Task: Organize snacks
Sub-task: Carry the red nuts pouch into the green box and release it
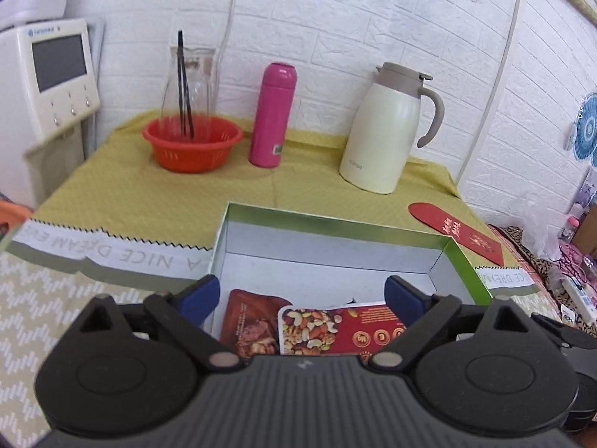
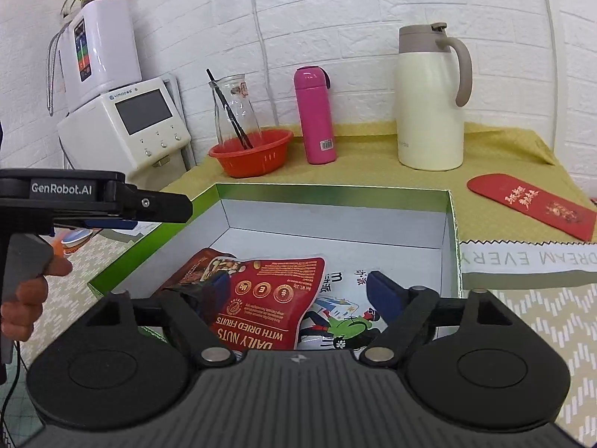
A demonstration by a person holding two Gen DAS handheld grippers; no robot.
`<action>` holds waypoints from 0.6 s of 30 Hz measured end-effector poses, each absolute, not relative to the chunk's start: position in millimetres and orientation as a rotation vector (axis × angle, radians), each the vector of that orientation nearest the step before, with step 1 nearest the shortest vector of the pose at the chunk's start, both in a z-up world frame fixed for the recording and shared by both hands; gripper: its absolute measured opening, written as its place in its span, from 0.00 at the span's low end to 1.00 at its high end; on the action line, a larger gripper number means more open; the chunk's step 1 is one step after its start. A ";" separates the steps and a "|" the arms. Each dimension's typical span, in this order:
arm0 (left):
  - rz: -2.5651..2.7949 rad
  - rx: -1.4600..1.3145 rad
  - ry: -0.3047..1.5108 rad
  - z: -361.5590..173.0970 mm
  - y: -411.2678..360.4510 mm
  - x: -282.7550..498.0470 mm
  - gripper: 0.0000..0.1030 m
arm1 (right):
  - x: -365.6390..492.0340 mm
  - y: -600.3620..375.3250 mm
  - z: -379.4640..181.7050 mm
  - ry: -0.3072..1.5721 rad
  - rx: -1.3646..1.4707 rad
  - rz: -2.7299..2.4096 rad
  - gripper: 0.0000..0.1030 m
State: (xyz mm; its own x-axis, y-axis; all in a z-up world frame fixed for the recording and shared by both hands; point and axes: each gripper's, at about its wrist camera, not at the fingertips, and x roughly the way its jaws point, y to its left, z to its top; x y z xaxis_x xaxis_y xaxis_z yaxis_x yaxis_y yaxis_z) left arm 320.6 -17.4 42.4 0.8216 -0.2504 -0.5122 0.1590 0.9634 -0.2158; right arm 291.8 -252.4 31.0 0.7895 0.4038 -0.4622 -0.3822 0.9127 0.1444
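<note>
A green-rimmed box [image 1: 335, 224] with a white inside stands on the table; it also shows in the right wrist view [image 2: 335, 190]. In it lie a red "Daily Nuts" pouch [image 2: 268, 298], a brown snack pouch [image 1: 250, 321] and a white cartoon-printed packet [image 2: 343, 317]. The red pouch also shows in the left wrist view [image 1: 335, 330]. My left gripper [image 1: 302, 295] is open and empty above the box's near end. My right gripper [image 2: 298, 291] is open over the snacks, holding nothing. The left gripper also shows in the right wrist view [image 2: 112, 220], at the box's left rim.
At the back of the yellow cloth stand an orange basket [image 1: 192, 143] with a glass carafe [image 1: 190, 74], a pink flask [image 1: 272, 115] and a cream thermos jug [image 1: 388, 130]. A red envelope [image 1: 455, 233] lies right of the box. A white appliance [image 1: 56, 74] stands at left.
</note>
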 end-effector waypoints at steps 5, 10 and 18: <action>-0.211 -0.138 0.541 53.6 -17.8 301.1 0.91 | 278.3 -251.4 40.9 0.491 0.033 0.415 1.00; -0.216 -0.127 0.514 65.7 -18.1 278.1 0.91 | 259.2 -249.7 54.8 0.470 0.019 0.401 1.00; -0.261 -0.101 0.466 85.2 -12.3 216.6 0.91 | 203.3 -241.0 76.4 0.451 -0.032 0.306 1.00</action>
